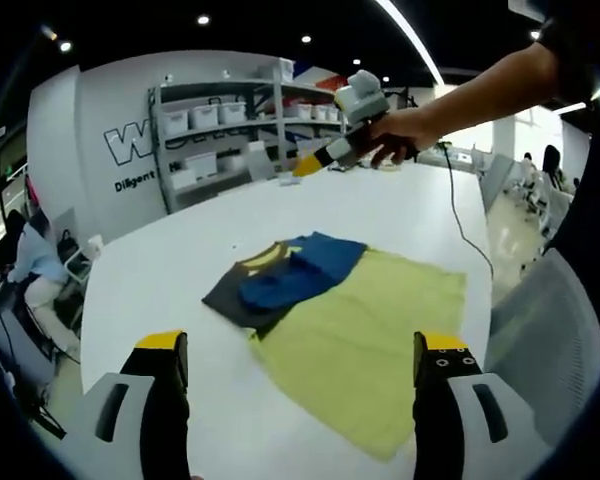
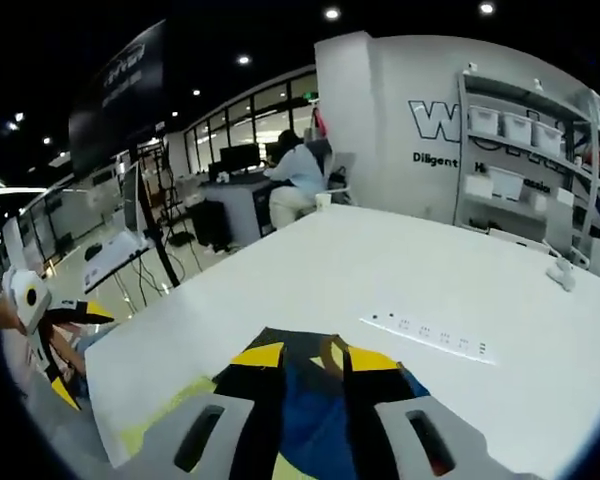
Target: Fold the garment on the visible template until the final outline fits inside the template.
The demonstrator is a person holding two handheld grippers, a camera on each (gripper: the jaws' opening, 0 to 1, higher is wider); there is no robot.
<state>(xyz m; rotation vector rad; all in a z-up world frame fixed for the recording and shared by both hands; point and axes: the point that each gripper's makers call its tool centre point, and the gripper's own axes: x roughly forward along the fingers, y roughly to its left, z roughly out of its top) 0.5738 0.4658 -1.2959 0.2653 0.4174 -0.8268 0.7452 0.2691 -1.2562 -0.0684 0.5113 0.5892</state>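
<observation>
A dark grey and blue garment with yellow trim lies bunched on the corner of a yellow-green template cloth on the white table. My left gripper hovers over the near table edge, open wide, holding nothing. Held by a hand, my right gripper hangs in the air above the table's far side. In the right gripper view the right gripper shows a narrow gap between its jaws, with the garment seen through it and the template at lower left. The left gripper appears at the far left.
A white power strip lies on the table, and a black cable runs along its right side. Shelves with white bins stand behind. A grey chair is at the right edge. A person sits at a desk.
</observation>
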